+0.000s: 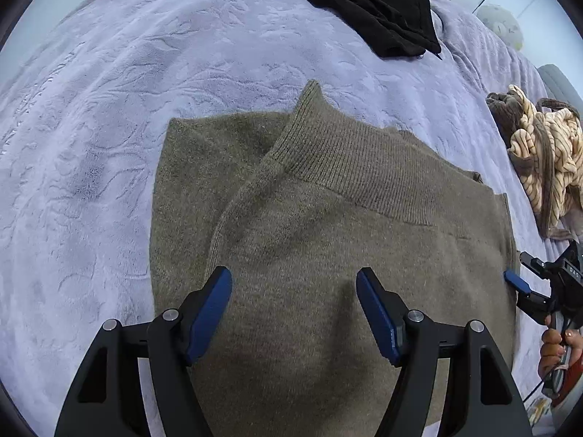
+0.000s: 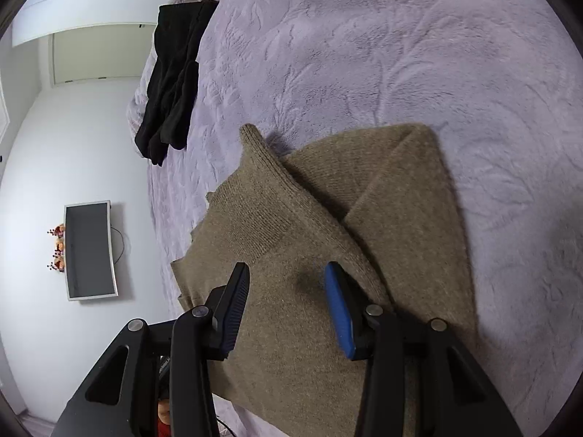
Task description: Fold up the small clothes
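An olive-brown knit sweater lies partly folded on the lilac bedspread, its ribbed band turned over the top. It also shows in the right wrist view. My left gripper is open and empty, hovering over the sweater's middle. My right gripper is open and empty over the sweater's near edge. In the left wrist view the right gripper shows at the sweater's right edge, held by a hand.
A folded black garment lies at the far side of the bed, and shows in the right wrist view. A crumpled striped beige garment lies to the right. A wall screen hangs beyond the bed edge.
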Motion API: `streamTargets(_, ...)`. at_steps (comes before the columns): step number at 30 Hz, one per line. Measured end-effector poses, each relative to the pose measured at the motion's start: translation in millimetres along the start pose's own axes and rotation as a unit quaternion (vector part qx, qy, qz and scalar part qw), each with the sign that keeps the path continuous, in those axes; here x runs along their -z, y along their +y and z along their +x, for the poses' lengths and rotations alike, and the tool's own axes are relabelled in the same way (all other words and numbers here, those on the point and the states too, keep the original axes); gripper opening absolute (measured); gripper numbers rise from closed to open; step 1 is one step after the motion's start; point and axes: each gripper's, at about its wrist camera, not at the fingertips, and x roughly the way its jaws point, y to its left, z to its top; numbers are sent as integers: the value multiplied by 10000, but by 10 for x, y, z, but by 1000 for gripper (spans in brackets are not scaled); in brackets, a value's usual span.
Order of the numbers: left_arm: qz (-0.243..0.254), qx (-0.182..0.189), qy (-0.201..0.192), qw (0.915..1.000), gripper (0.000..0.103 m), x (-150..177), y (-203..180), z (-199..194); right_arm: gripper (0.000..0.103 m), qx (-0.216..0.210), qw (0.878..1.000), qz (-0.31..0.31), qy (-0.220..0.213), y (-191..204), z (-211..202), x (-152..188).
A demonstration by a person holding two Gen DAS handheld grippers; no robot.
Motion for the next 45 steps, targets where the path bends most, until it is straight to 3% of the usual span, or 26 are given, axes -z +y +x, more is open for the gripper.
streamTargets(6,-103,91,54,9999,72,184,137,-329,50,179,9995,-229,90,31,-251,273)
streamTargets(13,-361,-6,407,9985,72,529,318,-477,51,-207,9979,-157,590,-9,-363,1011)
streamTargets(19,-389,93,499,9980,72,737,417,-523,52,-275,9927,-116,1169,52,0,1604)
streamTargets(23,-316,393,531,9973,72,786,482,-511,52,-417,9886,-154,1438,221,376,1872)
streamTargets(30,60,1086,834,9906,71,809,597,-391,52,-778,9885,273,1269,435,1139,2162)
streamTargets(33,313,1138,1118,9867,39,824,620,-282,52,-957,9875,741,1009,474,1423,2225)
streamTargets(34,415,1104,1154,9863,21,824,628,-264,52,-1019,9863,881,954,479,1478,2242)
streamTargets(35,489,1167,1213,9845,14,815,654,-266,48,-1083,9847,1049,874,498,1537,2252)
streamTargets(36,501,1276,1213,9831,14,814,677,-299,24,-1054,9852,1098,787,544,1554,2250)
streamTargets(37,576,1377,1162,9819,8,807,692,-368,9,-975,9875,1005,721,626,1544,2243)
streamTargets(41,887,1451,1052,9798,8,883,756,-555,8,-557,9967,90,588,967,1323,2253)
streamTargets(45,859,1292,1193,9807,8,1085,923,-373,8,194,9968,57,775,816,1464,2369)
